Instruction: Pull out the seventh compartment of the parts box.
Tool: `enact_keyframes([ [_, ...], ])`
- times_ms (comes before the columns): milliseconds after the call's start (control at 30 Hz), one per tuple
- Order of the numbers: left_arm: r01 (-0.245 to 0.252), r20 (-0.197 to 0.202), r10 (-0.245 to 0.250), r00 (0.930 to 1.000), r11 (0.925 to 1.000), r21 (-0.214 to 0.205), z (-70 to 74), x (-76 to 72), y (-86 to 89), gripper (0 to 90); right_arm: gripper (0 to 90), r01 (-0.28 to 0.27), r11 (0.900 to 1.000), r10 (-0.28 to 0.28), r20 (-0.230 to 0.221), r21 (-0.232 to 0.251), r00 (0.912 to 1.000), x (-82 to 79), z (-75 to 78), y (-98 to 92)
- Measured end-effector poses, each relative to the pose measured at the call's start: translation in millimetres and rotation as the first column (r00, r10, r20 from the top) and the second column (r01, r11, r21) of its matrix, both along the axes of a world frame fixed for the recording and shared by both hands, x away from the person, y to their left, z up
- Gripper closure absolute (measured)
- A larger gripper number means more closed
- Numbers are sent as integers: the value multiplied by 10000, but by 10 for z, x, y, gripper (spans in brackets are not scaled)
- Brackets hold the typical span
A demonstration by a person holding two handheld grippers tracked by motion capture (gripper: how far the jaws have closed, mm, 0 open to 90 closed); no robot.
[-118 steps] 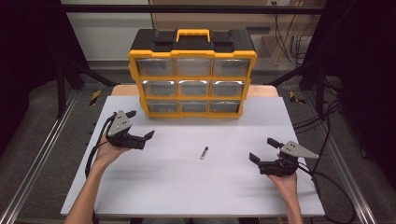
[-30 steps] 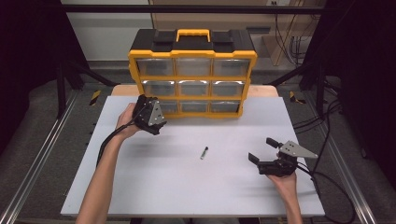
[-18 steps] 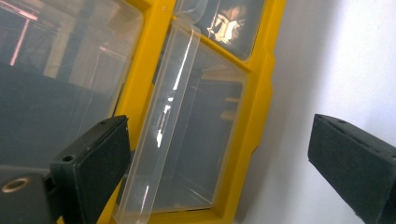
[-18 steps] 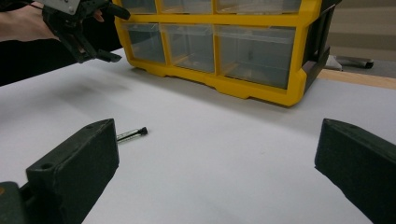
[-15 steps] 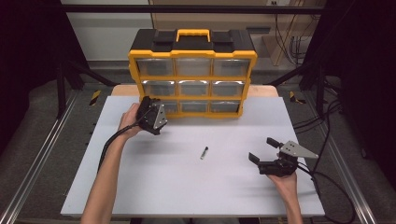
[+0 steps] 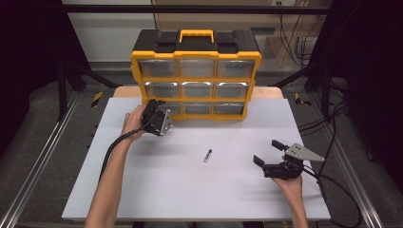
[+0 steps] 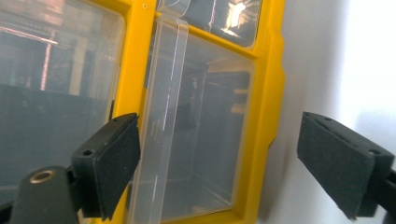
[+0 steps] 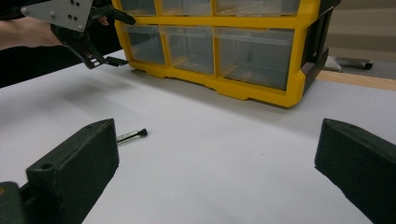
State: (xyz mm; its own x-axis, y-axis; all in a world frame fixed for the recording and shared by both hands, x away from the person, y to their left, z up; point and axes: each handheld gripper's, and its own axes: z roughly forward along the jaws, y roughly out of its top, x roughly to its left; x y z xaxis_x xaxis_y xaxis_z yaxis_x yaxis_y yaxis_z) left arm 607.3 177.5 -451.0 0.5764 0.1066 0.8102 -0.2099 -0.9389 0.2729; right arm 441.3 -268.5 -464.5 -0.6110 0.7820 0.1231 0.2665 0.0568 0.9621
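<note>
I'm seeing one nine-drawer cabinet [image 6: 196, 76], one bolt [image 6: 207, 155]. My left gripper [image 7: 219, 163], now at the bottom-left drawer [image 7: 196, 135], is narrowing its jaws, gripping nothing; right gripper [image 6: 271, 153] is resting wide open, empty.

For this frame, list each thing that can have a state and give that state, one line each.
Left gripper: open, fingers just been closing, at the bottom-left drawer's clear handle, not yet pressing it.
Right gripper: open, nothing between its fingers, resting on the table.
Bottom-left drawer: pushed in, looks empty.
Other drawers: all shut.
Organizer: upright, carry handle folded down.
Small bolt: lying loose on the table.
</note>
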Motion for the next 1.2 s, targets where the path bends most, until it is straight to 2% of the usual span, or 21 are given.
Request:
enact_keyframes([
  [133, -13, 347, 1, 9994, 9994, 336, -17, -1, -9, 157, 5, 1, 10000, -1, -1, -3, 10000, -1, 1, -1],
  [600, -111, 1127, 1, 9936, 9953, 963, -56, 3, -19, 229, 4, -2, 10000, 2, -9, 9, 10000, -1, 1, 0],
  [767, -121, 1568, -66, 9876, 9929, 1182, -72, -7, -20, 301, 5, -8, 10000, 8, -37, 37, 10000, -4, 3, -1],
  [900, -205, 1763, 0, 9843, 9932, 1143, -70, -14, -22, 342, 4, -4, 10000, 4, 5, 11, 10000, -2, 2, -2],
  [1200, -309, 2391, -30, 9710, 9899, 1380, -80, -28, -25, 475, 4, -13, 10000, 13, 9, 9, 10000, -1, 2, -3],
])
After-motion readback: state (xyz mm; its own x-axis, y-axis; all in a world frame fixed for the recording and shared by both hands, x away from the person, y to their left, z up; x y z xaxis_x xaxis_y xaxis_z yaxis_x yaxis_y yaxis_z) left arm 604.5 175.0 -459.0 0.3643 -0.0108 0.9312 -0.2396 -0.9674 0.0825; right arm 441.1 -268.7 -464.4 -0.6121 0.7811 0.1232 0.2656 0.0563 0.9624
